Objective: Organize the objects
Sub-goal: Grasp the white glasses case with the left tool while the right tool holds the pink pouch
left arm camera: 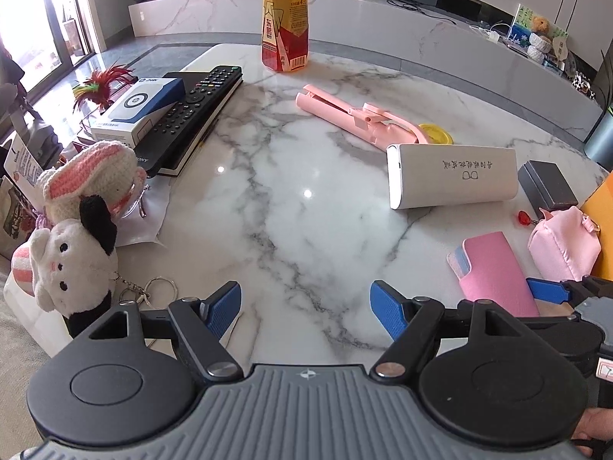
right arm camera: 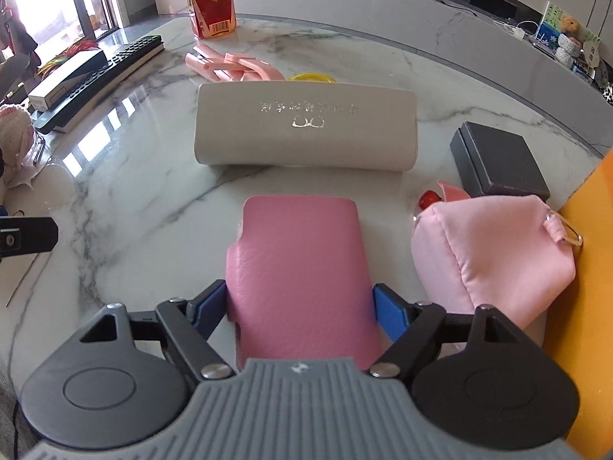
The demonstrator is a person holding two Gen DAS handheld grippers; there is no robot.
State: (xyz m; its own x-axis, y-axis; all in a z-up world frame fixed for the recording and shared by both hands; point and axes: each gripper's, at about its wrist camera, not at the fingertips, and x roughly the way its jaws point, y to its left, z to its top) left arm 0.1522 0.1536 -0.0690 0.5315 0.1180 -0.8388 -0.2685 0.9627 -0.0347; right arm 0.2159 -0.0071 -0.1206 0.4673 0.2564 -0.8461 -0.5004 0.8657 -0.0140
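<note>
A pink leather wallet (right arm camera: 299,268) lies flat on the marble table (right arm camera: 134,191), between the blue pads of my right gripper (right arm camera: 299,310). The jaws stand wide on either side of it, and I cannot tell whether the pads touch its edges. The wallet also shows in the left wrist view (left arm camera: 494,268), with the right gripper (left arm camera: 551,291) at its near end. My left gripper (left arm camera: 306,310) is open and empty over bare marble. A white glasses case (right arm camera: 304,130) lies beyond the wallet, also in the left wrist view (left arm camera: 452,174).
A pink pouch (right arm camera: 490,257), a dark grey box (right arm camera: 498,165) and an orange panel (right arm camera: 586,287) stand to the right. A pink selfie stick (left arm camera: 356,115), a tea bottle (left arm camera: 285,27), a remote (left arm camera: 191,115), a boxed device (left arm camera: 141,109) and plush keychains (left arm camera: 72,253) fill the left and far side.
</note>
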